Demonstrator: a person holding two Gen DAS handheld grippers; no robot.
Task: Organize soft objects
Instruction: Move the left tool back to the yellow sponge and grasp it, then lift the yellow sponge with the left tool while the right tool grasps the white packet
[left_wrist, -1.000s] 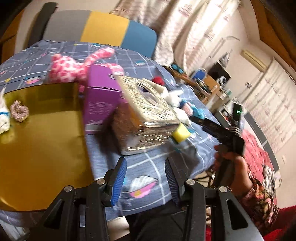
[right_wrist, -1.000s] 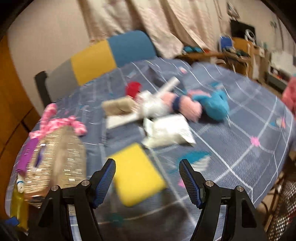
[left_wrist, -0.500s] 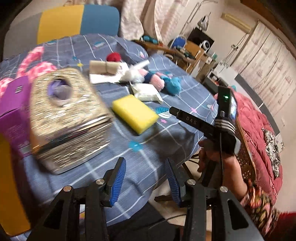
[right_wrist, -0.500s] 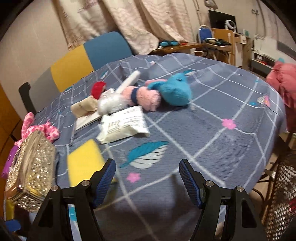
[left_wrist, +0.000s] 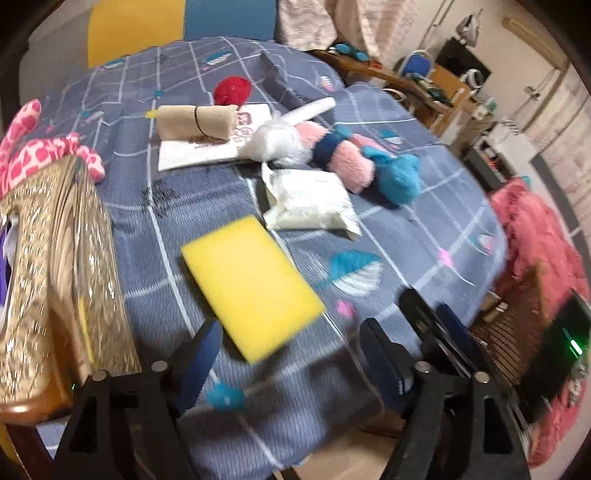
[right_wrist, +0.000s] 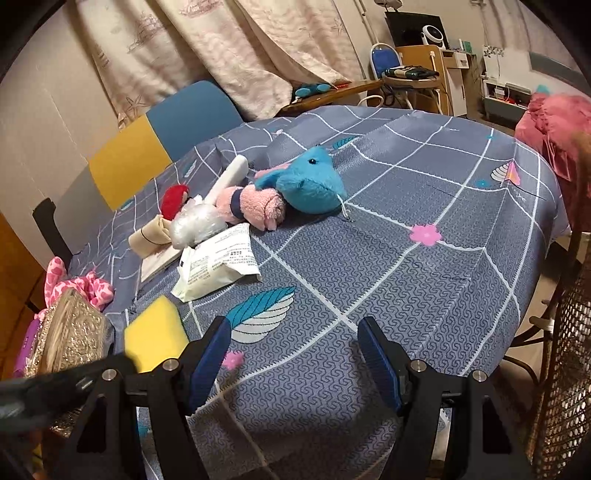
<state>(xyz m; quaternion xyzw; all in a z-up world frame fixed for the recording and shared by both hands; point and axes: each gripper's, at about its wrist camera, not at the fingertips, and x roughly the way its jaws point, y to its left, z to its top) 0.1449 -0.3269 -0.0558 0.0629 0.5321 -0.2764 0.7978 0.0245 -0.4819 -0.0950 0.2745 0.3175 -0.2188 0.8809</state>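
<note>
My left gripper (left_wrist: 291, 354) hangs over the near edge of the round table's blue-grey checked cloth (left_wrist: 413, 221), its jaws just sprung wide apart with nothing between them. The flat yellow rectangular sponge (left_wrist: 251, 284) lies on the cloth just ahead of my left blue pad, not touching it. My right gripper (right_wrist: 295, 354) is also parted and empty, pointing down at a bare stretch of cloth with a teal leaf print.

The soft things sit in a loose cluster farther back: a white crinkly plastic packet (left_wrist: 310, 203) just beyond the sponge, then a blue and pink plush toy (right_wrist: 306, 184) lying on its side, a clear bunched plastic bag (left_wrist: 273, 142) touching it, a beige rolled cloth bound with a band (left_wrist: 197, 118) on a white card, and a red fluffy ball (left_wrist: 232, 90) behind those.

At my left (very blurred) stands a gold glittery box (left_wrist: 55, 273), with a pink spotted plush (left_wrist: 40, 155) behind it.
</note>
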